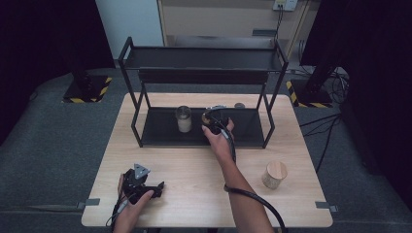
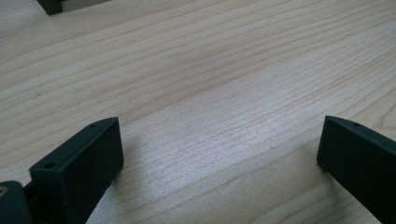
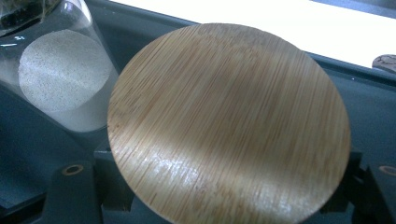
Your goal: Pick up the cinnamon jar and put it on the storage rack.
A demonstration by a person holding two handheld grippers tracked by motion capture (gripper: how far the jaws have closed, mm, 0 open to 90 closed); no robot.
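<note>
1. Bamboo lid (image 3: pixel 229 123) fills the space between my right tongs (image 1: pixel 212 118), which are clenched on the jar it caps, over the lower shelf (image 1: pixel 160 131) of the black rack.
2. Just to the left of these tongs stands a glass jar (image 1: pixel 183 119) of pale powder, on the same shelf.
3. My left tongs (image 2: pixel 219 154) rest released on the counter (image 2: pixel 210 70), jaws wide apart, nothing between them.
4. Another lidded jar (image 1: pixel 274 174) stands on the counter, well apart to the right of my right tongs.
</note>
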